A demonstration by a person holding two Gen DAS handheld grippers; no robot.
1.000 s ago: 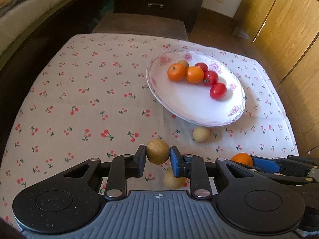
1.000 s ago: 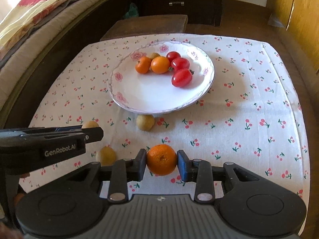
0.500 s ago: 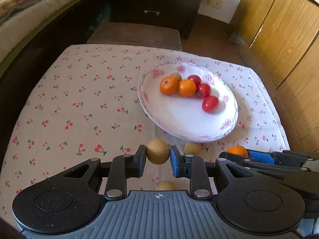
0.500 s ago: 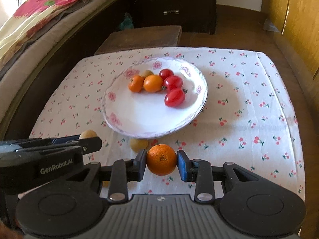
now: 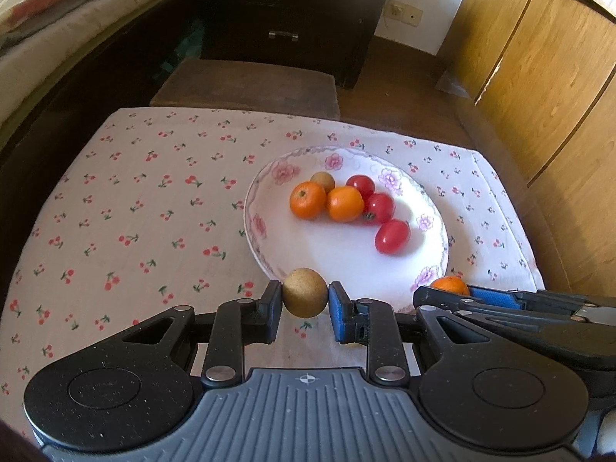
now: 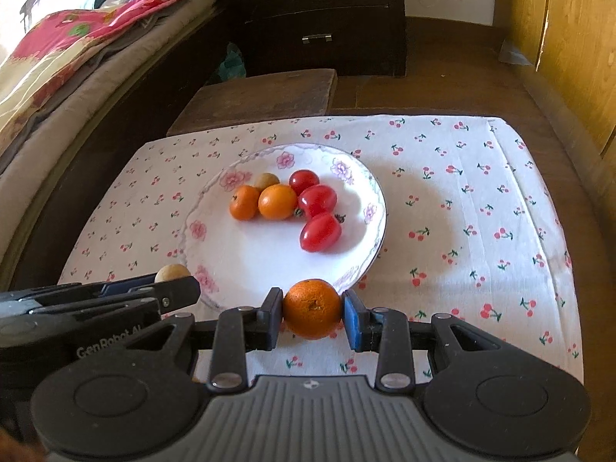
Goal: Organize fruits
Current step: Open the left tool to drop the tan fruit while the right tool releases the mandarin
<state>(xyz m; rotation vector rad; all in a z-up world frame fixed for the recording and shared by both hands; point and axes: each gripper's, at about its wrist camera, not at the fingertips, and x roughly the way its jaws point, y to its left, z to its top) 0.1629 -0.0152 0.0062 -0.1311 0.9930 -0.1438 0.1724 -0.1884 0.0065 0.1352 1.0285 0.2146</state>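
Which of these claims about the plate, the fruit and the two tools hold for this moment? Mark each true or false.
1. The left tool grips a tan round fruit. True.
2. The right tool is empty. False: it is closed on an orange.
3. The plate holds three red tomatoes. True.
4. The plate carries no orange fruit. False: two oranges on the plate sit beside the tomatoes.
5. The tablecloth is plain white. False: it has a cherry print.
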